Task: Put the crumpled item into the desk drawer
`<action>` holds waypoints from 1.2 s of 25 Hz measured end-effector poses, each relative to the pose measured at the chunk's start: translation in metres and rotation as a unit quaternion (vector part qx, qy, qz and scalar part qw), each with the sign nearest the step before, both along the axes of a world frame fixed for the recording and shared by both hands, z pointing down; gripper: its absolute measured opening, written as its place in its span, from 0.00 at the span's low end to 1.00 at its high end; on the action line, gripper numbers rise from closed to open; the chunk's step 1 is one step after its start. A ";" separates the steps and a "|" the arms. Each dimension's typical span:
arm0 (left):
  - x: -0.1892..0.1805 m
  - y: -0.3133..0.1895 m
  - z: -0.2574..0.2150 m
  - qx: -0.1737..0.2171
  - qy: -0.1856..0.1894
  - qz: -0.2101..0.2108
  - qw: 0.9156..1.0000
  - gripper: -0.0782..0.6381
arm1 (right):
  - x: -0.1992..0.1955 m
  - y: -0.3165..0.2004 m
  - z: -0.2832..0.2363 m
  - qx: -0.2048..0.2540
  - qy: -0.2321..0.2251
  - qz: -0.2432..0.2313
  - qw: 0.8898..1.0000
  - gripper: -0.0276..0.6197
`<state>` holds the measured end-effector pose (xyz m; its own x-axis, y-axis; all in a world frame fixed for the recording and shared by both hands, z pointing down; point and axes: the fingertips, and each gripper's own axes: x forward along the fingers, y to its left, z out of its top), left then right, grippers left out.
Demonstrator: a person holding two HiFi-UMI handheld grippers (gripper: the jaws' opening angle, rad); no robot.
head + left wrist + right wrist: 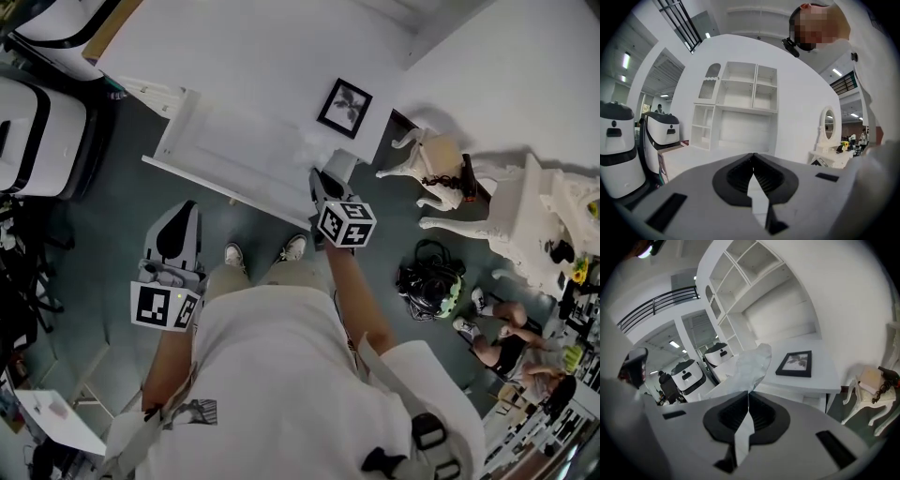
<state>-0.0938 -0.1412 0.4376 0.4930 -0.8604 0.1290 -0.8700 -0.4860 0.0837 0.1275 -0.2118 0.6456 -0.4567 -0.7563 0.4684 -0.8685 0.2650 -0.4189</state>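
A crumpled white sheet (752, 365) sticks up from my right gripper (749, 392), which is shut on its lower end. In the head view the right gripper (324, 184) hangs over the front edge of the white desk (253, 66), beside the pulled-out drawer (230, 155). A black picture frame (344, 108) lies on the desktop just beyond it. My left gripper (176, 236) is held lower and to the left, over the grey floor in front of the drawer. Its tips meet in the left gripper view (753, 154), with nothing seen between them.
White robot units (37, 131) stand at the left of the desk. An ornate white chair (436, 173) and a white vanity (548, 220) are at the right, with a black bag (427, 281) on the floor. A person (506, 342) sits on the floor at the far right.
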 end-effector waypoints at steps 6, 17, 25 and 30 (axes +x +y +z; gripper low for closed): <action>-0.017 0.005 0.011 -0.022 -0.017 -0.044 0.999 0.13 | -0.015 -0.010 0.076 -0.069 0.036 -0.041 0.996 0.06; -0.024 0.019 0.018 -0.043 -0.040 -0.084 0.995 0.13 | -0.019 -0.028 0.147 -0.134 0.068 -0.056 0.987 0.06; -0.026 0.024 0.025 -0.054 -0.042 -0.093 0.993 0.13 | -0.024 -0.040 0.175 -0.166 0.070 -0.061 0.982 0.06; -0.024 0.020 0.023 -0.052 -0.041 -0.091 0.994 0.13 | -0.023 -0.045 0.184 -0.173 0.086 -0.064 0.979 0.06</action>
